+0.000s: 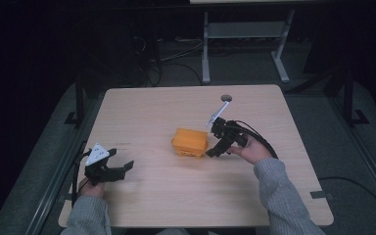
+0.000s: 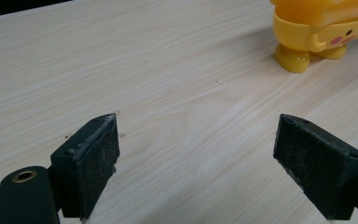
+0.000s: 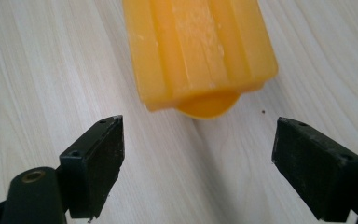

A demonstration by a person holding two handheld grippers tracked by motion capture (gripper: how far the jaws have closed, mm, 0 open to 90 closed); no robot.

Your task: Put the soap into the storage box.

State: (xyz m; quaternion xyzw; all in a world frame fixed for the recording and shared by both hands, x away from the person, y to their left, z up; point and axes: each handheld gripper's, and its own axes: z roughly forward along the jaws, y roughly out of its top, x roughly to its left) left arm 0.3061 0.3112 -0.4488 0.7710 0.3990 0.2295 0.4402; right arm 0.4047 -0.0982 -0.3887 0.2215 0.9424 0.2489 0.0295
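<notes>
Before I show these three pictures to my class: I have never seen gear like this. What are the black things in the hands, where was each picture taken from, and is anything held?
A person sits at a wooden table and holds a hand-worked clamp in each hand. Each clamp, called a gripper, has two black jaws.

The high view looks down from above. It shows the left gripper near the table's front left edge and the right gripper close beside a yellow toy at mid-table.

The other two pictures come from small cameras riding on the grippers, looking along their jaws. The left gripper sees the toy farther off: it has stubby feet and a painted face. The right gripper looks down on the toy just ahead.

Both grippers are open. Nothing is held.
</notes>
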